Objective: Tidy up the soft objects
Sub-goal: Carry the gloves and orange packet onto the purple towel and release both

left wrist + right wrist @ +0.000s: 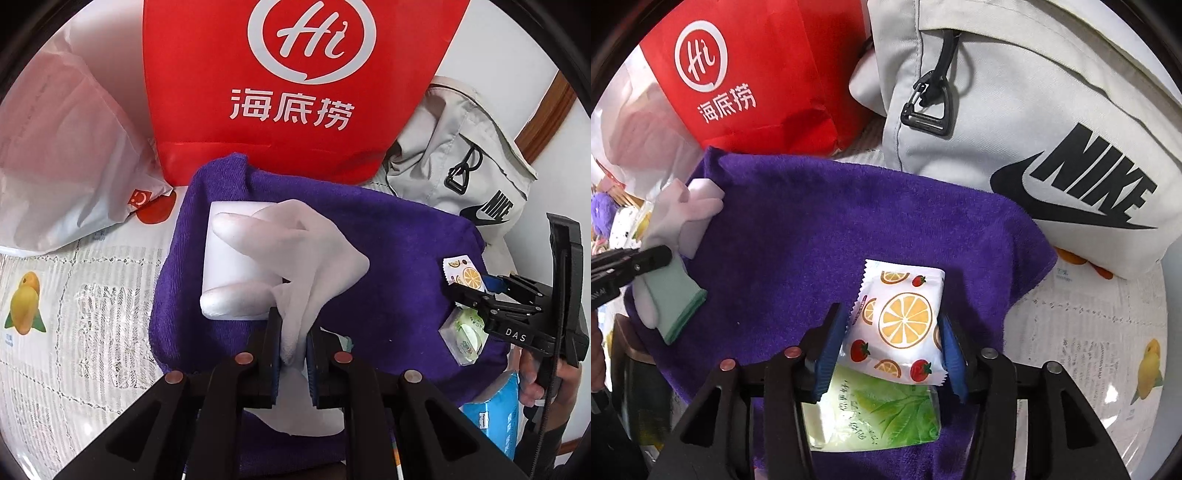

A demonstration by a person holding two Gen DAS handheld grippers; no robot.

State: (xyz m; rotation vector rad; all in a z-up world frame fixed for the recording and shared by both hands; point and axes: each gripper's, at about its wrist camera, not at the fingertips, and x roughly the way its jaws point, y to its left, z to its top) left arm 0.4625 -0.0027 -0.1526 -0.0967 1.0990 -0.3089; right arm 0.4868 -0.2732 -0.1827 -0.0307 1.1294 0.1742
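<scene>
1. Plastic bag (pixel 66 155), translucent white. Far left of the left jaws, on the patterned tablecloth (pixel 74 302).

2. Red paper bag (pixel 295 92), white logo. Ahead of the left jaws, beyond the towel's far edge.

3. Purple towel (pixel 388 251). Spread under both grippers; serves as the work surface.

4. White sponge block (pixel 229 266). Just ahead of the left jaws, lying on the towel, partly covered by the glove's fingers.

5. White glove (pixel 306 251), green cuff. Left gripper (pixel 293 354) is clenched on its bunched wrist; the glove's fingers drape forward over the sponge, the cuff trails back behind the jaws.

6. Fruit-print packet (pixel 905 321), lemons and strawberries. Sits between the jaws of the right gripper (pixel 894 354). The right pad looks to be against the wrapper, the left pad shows a sliver of gap; I judge the grip slack rather than firm, the packet resting partly on item 7.

7. Green tea-leaf packet (pixel 879 417). Beneath and behind the right jaws, flat on the towel, under the fruit packet.

8. Grey Nike bag (pixel 1052 129). Ahead and right of the right jaws, off the towel.

Risks, judged:
- Glove: limp fingers may drag the sponge if lifted or swept sideways.
- Fruit packet: slick wrapper and slack jaws could let it slide off the green packet, or tilt it.
- Towel: a low pad may snag the pile and bunch it.
</scene>
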